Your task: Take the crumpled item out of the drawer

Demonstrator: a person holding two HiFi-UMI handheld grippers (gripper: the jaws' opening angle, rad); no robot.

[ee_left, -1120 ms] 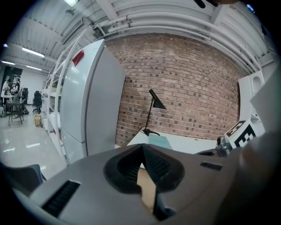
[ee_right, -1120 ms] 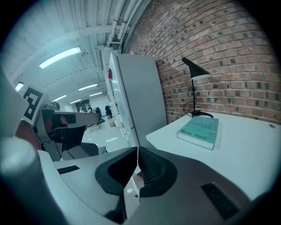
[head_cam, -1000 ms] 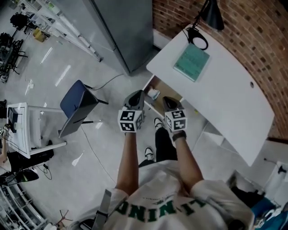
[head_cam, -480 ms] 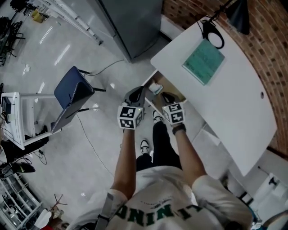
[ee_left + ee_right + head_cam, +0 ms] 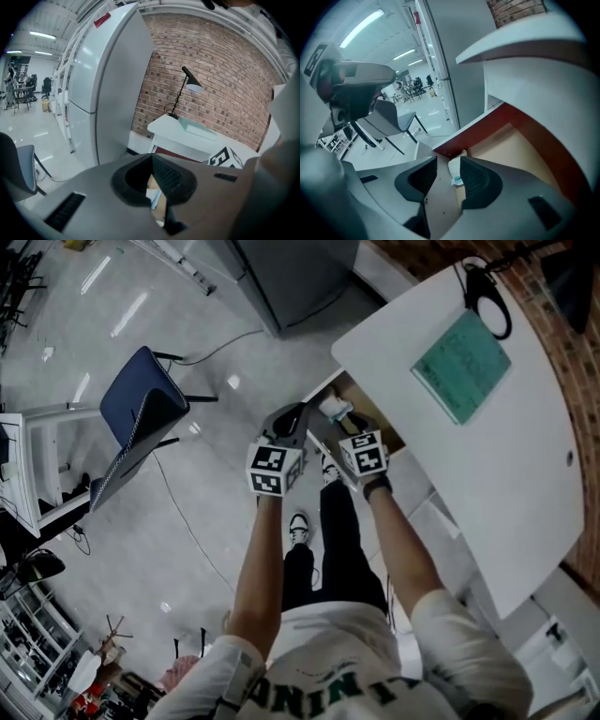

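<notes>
Drawer (image 5: 520, 150) open, crumpled item (image 5: 456, 169) still inside; right gripper (image 5: 449, 161) opening just short of it, nothing between jaws; left gripper (image 5: 152, 157) closed, empty.

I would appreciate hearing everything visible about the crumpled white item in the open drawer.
The crumpled white item looks like soft paper or fabric, with a pale blue patch at one edge. It lies loose on the tan floor of the open wooden drawer, in the corner against its reddish wall. It shows in the gap between the right gripper's opening jaws, which do not press it.
</notes>
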